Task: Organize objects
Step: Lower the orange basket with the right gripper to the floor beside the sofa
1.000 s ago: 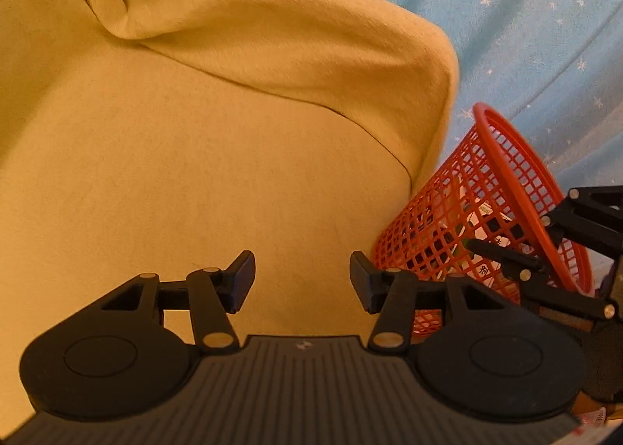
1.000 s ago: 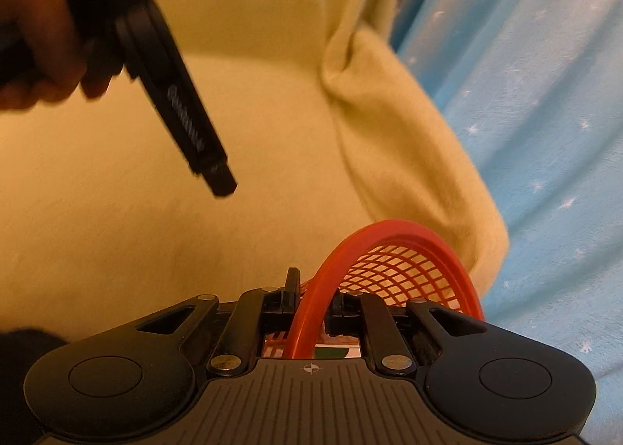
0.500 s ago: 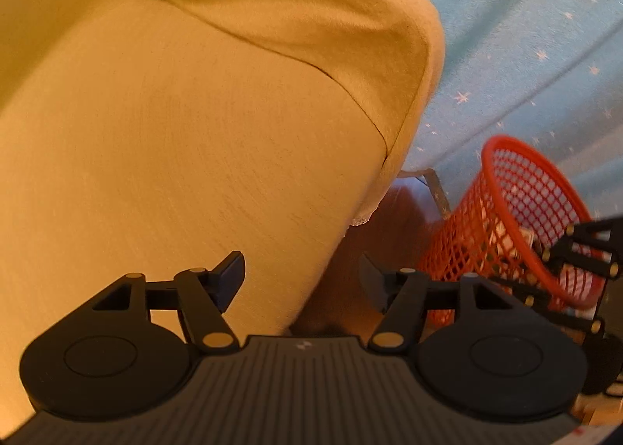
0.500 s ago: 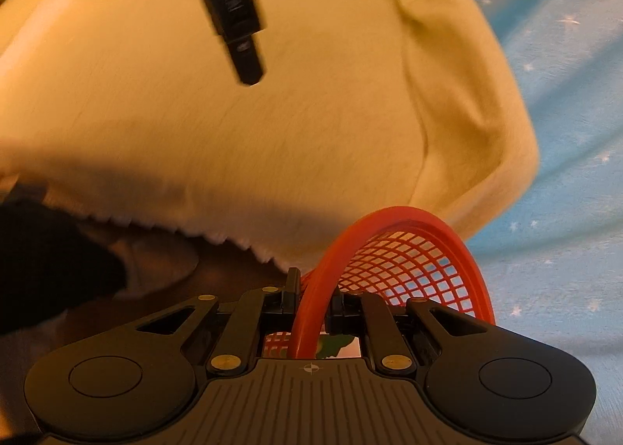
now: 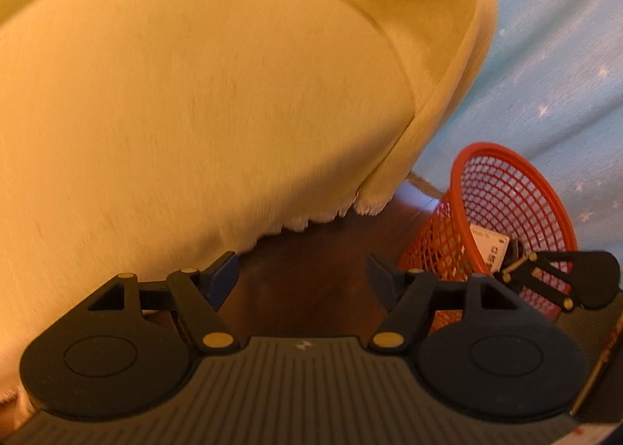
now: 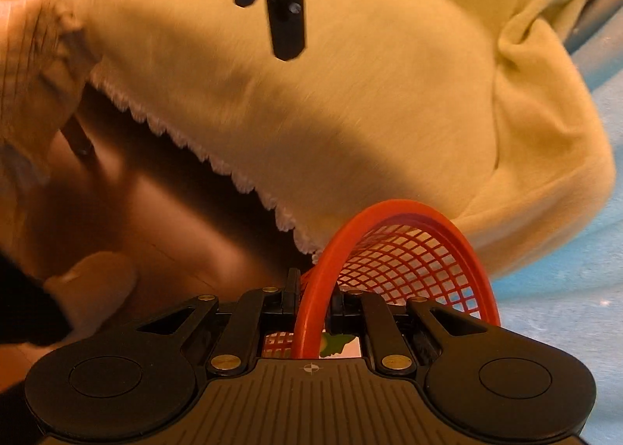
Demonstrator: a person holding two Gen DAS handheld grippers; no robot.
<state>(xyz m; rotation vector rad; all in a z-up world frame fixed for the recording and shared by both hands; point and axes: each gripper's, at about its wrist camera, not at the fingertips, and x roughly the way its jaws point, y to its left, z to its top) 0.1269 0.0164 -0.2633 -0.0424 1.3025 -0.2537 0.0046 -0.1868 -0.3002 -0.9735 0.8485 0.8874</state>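
A red mesh basket [image 5: 506, 211] stands at the right in the left wrist view, with a white card or box [image 5: 486, 246] inside. My right gripper [image 6: 313, 301] is shut on the basket's red rim [image 6: 350, 227] and holds it beside the yellow blanket. My left gripper [image 5: 301, 275] is open and empty, over dark wooden floor [image 5: 311, 269] left of the basket. The left gripper's fingers [image 6: 288, 9] show at the top of the right wrist view. The right gripper's linkage [image 5: 560, 281] shows at the basket in the left wrist view.
A yellow blanket [image 5: 194, 94] with a fringed lower edge drapes over furniture and fills most of both views. A blue star-patterned cloth [image 5: 564, 55] hangs behind at the right. Dark floor [image 6: 163, 211] lies under the blanket's edge. A pale rounded object [image 6: 93, 285] lies at lower left.
Both grippers have drawn back and down from the blanket; the floor and blanket fringe have come into view. The basket has moved with my right gripper. My left gripper stays open.
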